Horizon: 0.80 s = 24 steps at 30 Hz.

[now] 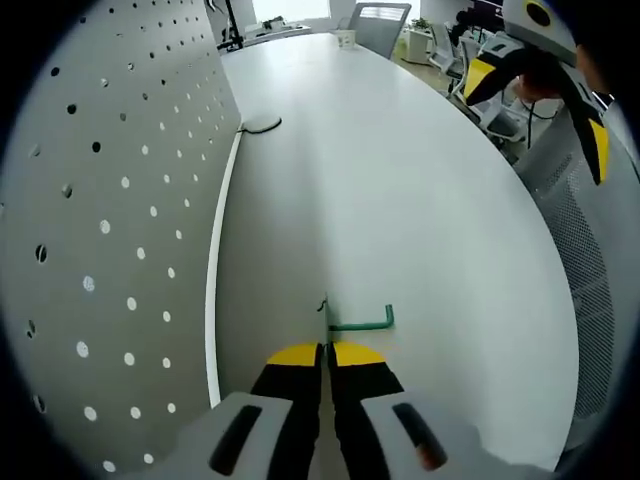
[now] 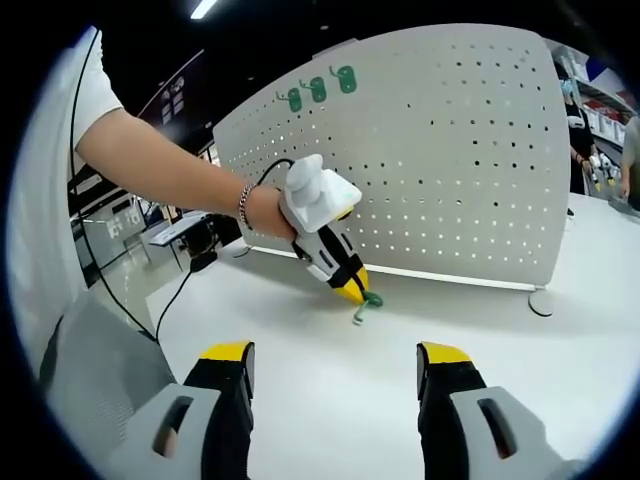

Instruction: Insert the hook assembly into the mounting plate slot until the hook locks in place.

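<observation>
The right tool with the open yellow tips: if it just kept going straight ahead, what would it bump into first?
Probably the other tool, shut on the green hook on the white table. The pegboard stands behind them. Depth is hard to judge here.

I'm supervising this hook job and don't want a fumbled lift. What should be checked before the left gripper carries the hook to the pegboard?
1. Left gripper shut on the small green metal hook: ok, its jaws are together at the hook's end.
2. Hook seated firmly enough to lift: cannot tell; only its tip is pinched.
3. White perforated pegboard panel in view and upright: ok.
4. Free holes on the pegboard: ok, many are open; three green hooks already hang near its top edge.
5. Right gripper out of the way: ok, open and holding nothing.
6. White tabletop between hook and pegboard unobstructed: ok.
</observation>
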Each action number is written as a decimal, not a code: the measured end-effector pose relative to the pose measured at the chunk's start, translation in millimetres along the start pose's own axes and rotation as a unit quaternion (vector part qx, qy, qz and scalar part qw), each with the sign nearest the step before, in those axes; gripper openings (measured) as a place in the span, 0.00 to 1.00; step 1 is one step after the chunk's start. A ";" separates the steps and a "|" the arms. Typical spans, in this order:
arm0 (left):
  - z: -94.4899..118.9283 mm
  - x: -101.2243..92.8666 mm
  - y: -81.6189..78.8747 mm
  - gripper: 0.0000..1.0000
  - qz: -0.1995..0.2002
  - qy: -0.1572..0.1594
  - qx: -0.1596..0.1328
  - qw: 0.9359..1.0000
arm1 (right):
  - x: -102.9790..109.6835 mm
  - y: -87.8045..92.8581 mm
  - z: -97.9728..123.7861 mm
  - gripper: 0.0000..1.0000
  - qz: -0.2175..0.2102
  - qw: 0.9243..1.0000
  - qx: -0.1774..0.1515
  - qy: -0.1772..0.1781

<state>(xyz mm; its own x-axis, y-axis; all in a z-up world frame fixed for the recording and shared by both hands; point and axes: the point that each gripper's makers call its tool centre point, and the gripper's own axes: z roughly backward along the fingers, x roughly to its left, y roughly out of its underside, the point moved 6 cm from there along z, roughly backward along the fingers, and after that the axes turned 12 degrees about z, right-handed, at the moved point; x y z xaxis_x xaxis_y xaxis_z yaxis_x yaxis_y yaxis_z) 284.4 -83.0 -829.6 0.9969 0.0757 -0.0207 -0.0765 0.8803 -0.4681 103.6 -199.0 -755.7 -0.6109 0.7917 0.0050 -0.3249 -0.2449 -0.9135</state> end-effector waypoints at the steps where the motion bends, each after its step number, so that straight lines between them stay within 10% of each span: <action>1: 0.0 0.0 0.0 0.03 0.001 0.000 0.000 1.000 | -0.1 0.2 0.0 0.63 0.000 1.000 0.000 0.000; 9: 0.7 -0.3 0.3 0.03 0.002 -0.001 -0.005 1.000 | 0.1 0.4 -0.8 0.63 0.002 1.000 0.003 -0.001; 24: 20.8 -6.2 0.6 0.03 0.044 -0.026 -0.115 0.992 | -0.9 -0.5 -0.1 0.63 0.002 1.000 -0.001 0.000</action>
<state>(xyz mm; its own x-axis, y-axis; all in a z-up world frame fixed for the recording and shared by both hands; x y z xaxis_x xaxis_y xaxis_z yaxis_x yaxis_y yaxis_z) 277.8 -73.2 -811.4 0.9836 0.1780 -0.0274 -0.1521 0.7393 -0.6560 104.4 -199.5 -755.3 -0.6115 0.7912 0.0009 -0.3214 -0.2474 -0.9141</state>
